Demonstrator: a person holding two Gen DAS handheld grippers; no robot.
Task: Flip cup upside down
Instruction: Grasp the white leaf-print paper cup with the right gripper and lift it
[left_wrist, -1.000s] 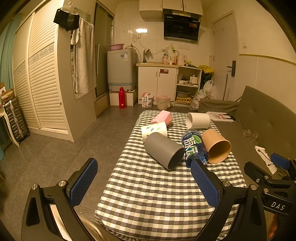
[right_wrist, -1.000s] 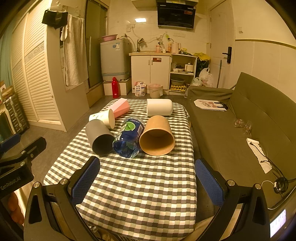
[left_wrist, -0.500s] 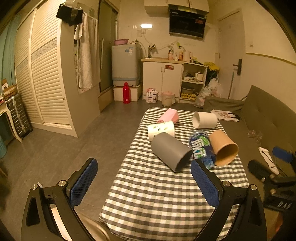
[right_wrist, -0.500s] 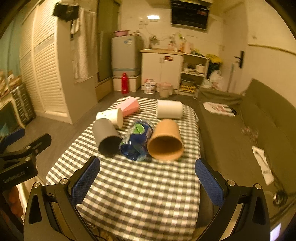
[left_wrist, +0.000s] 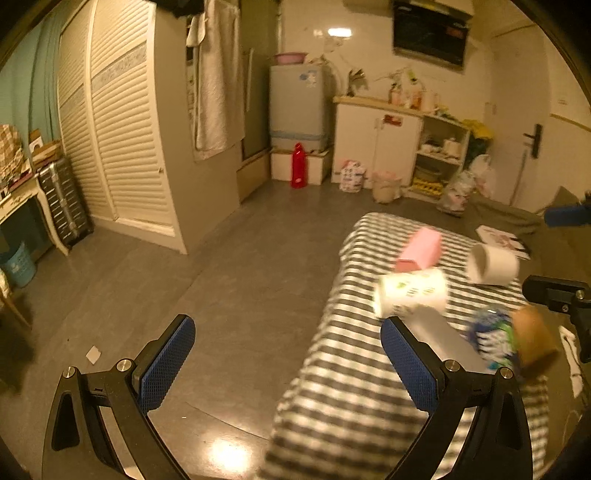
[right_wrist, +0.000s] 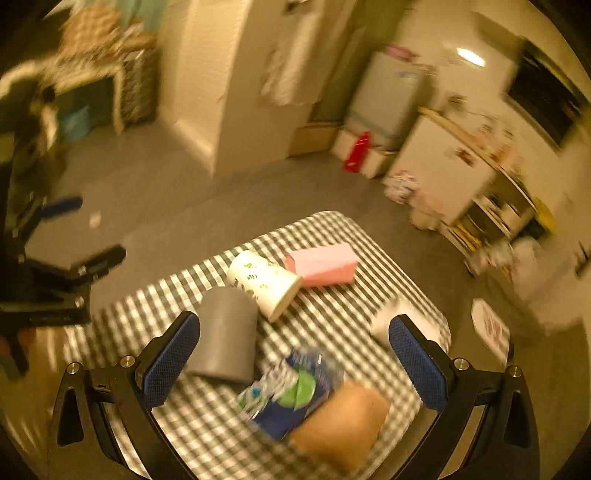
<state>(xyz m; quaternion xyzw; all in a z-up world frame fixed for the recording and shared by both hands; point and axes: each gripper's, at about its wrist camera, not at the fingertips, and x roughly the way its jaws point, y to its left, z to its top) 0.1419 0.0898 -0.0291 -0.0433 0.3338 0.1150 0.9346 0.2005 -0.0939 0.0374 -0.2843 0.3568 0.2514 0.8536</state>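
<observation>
A: Where are the cups?

B: All lie on their sides on the checked table (right_wrist: 376, 266). The grey cup (right_wrist: 225, 332) rests just ahead of the right gripper (right_wrist: 291, 354), toward its left finger; the brown cup (right_wrist: 343, 424) is nearer its right.

A: And the tools?

B: Both spread wide, empty. The left gripper (left_wrist: 284, 363) hangs beside the table.

Matt grey cup (right_wrist: 225, 332), checked cloth table cover (right_wrist: 332, 317), glossy floor (left_wrist: 229, 280), textured blue tool pads (left_wrist: 166, 363).
</observation>
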